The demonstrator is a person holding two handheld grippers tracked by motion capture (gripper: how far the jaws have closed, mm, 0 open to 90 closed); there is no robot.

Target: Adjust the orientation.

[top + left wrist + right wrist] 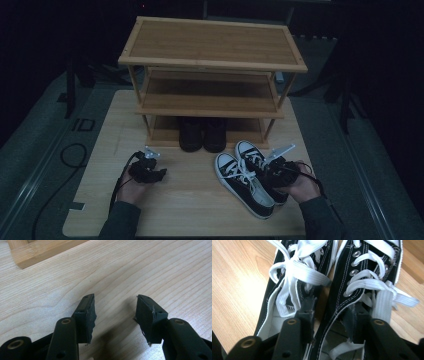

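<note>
Sneakers (pixel 250 182) lie paired on the desk (pixel 190 200); our right gripper (pixel 330 312) has one jaw inside each, not pinching. Left gripper (pixel 115 315) jaws spread, holding nothing.

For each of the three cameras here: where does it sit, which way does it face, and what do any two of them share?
High view: above the person's side, looking forward and down at the table, rack, boots and sneakers; both forearms and tools show.
Left gripper view: on the left tool, looking down its open jaws at bare table.
Right gripper view: on the right tool, its jaws inside the two sneakers' openings.
Shared: the sneakers, in the high and right gripper views.
</note>
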